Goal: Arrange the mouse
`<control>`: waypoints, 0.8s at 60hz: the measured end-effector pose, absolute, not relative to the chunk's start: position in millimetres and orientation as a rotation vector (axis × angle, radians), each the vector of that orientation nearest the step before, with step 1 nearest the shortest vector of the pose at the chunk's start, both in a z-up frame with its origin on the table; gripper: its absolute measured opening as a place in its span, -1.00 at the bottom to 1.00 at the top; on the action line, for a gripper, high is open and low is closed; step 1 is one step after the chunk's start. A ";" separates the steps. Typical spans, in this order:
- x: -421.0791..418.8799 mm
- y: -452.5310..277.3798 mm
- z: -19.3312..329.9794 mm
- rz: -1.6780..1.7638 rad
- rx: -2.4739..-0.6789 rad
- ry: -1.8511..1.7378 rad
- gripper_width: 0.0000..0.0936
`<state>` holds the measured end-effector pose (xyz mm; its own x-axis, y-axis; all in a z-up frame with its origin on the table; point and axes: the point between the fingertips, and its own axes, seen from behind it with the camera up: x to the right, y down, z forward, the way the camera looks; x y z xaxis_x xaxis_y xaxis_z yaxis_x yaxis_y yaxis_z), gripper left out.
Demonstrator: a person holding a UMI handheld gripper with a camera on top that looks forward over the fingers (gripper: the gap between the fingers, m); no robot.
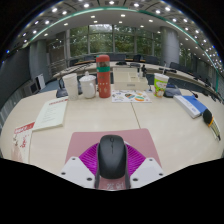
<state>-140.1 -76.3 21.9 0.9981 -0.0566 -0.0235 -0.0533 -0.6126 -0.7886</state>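
Gripper (112, 168): fingers set moderately apart, magenta pads (88, 158) facing inward. Black mouse (112, 153) sits between them, long axis pointing away from the camera. Pads appear to meet the mouse's flanks on both sides, though the view is too small to confirm firm contact; recorded as gripping the mouse. Mouse lies over a pink mouse mat (85, 140) at the near edge of the pale table (90, 118); whether it rests on the mat or is lifted just off it cannot be told.

Beyond the fingers, mid-table: red bottle (103, 76) upright, a pale jar (88, 86) just to its left, a smaller container (70, 84) further left. Papers (127, 96) lie to the right of the bottle. Green cup (161, 84) stands right of the papers. Far right: a blue book (192, 105) and a dark object near the table edge, unidentified. Left: an open booklet (50, 113), and a red-printed sheet (21, 135) nearer.

Far background: office desks, windows, ceiling lights.
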 end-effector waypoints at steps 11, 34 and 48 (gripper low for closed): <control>-139.2 -85.0 -6.6 0.059 -2.274 0.088 0.13; -151.2 -168.8 111.0 -0.023 -2.212 0.077 0.83; -169.4 -292.9 186.0 -0.129 -2.168 0.098 0.83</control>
<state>-169.4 -292.9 186.0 0.9913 -0.1193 0.0561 -0.0212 -0.5643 -0.8253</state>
